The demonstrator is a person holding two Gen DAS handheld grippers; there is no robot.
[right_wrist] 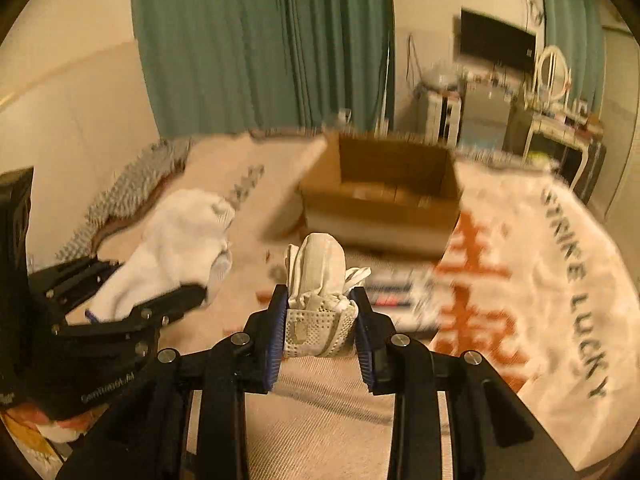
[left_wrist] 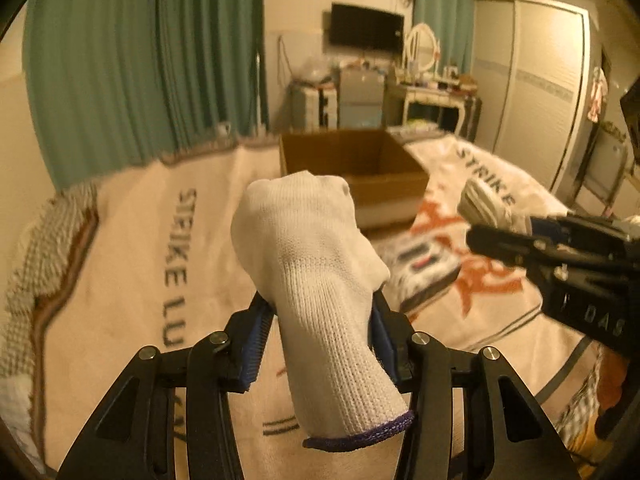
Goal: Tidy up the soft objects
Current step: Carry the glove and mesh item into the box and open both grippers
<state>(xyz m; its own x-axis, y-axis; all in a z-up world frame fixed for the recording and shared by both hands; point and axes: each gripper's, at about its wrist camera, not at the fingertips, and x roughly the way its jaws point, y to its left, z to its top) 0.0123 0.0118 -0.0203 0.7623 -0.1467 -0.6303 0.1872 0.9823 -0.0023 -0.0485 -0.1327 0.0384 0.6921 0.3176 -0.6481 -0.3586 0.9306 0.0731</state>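
My left gripper (left_wrist: 320, 312) is shut on a white knit glove (left_wrist: 316, 280) with a purple cuff edge and holds it above the bed; the glove also shows in the right wrist view (right_wrist: 176, 248). My right gripper (right_wrist: 320, 304) is shut on a rolled white and grey sock bundle (right_wrist: 320, 280), which also shows in the left wrist view (left_wrist: 484, 200). An open cardboard box (left_wrist: 360, 168) stands on the bed ahead of both grippers and also shows in the right wrist view (right_wrist: 380, 188). The box looks empty inside.
A cream blanket (left_wrist: 160, 240) with "STRIKE LUCKY" lettering and orange characters covers the bed. Green curtains (left_wrist: 140, 72) hang behind. A wardrobe (left_wrist: 536, 80), a dressing table (left_wrist: 432, 96) and a wall TV (left_wrist: 366, 28) stand at the far end.
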